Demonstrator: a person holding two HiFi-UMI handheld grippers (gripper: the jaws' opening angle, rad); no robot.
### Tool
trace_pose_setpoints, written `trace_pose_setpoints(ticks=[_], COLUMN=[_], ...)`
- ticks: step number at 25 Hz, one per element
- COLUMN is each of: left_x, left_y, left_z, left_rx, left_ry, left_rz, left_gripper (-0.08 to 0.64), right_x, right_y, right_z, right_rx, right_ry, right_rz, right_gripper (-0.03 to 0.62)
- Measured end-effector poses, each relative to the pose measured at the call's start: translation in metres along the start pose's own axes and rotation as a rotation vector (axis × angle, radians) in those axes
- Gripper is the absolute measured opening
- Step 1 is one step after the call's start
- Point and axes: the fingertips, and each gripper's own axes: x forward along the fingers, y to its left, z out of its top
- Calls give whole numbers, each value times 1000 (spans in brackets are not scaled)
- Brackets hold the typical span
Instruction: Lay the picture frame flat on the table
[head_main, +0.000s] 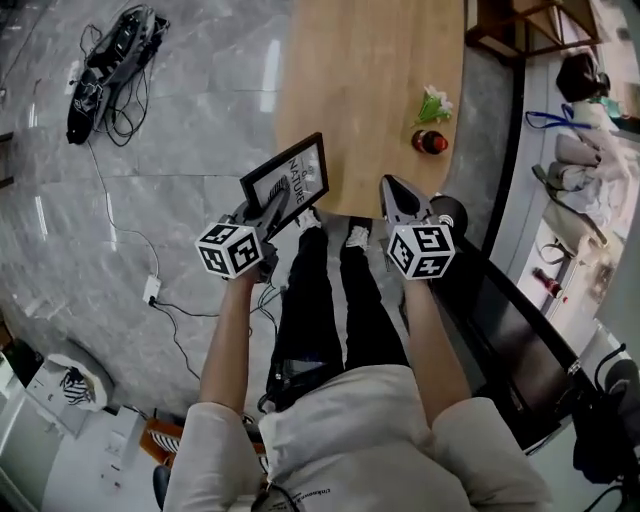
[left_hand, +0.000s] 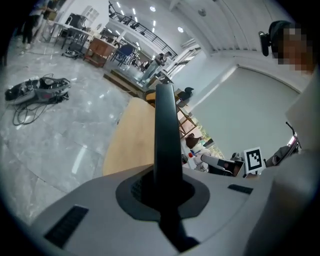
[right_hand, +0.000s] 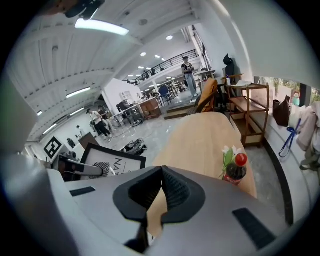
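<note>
A black picture frame with a white print hangs tilted over the near left corner of the wooden table. My left gripper is shut on its lower edge. In the left gripper view the picture frame shows edge-on, clamped between the jaws of the left gripper. My right gripper hovers at the table's near edge, shut and holding nothing. In the right gripper view the jaws of the right gripper meet at their tips, and the picture frame stands off to the left.
A red-capped cola bottle and a small bunch of flowers stand at the table's right edge. Black gear with cables lies on the floor at far left. A wooden shelf stands behind the table, and a dark bench runs along the right.
</note>
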Motion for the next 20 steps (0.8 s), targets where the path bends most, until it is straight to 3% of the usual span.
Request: trace_pose_setpoints(ticks=[8, 14, 20], left_x=[78, 125, 175], left_y=[59, 64, 58], left_z=[-32, -43, -55], left_rx=[-162, -177, -167], left_ry=[61, 134, 222], left_rz=[-69, -168, -303], left_gripper=[28, 28, 28], right_x=[87, 120, 146], right_y=[-21, -24, -49], right_z=[-80, -116, -129], right_rx=[119, 198, 190], right_ry=[31, 46, 32], right_rz=[-77, -15, -19], right_gripper=[32, 32, 32])
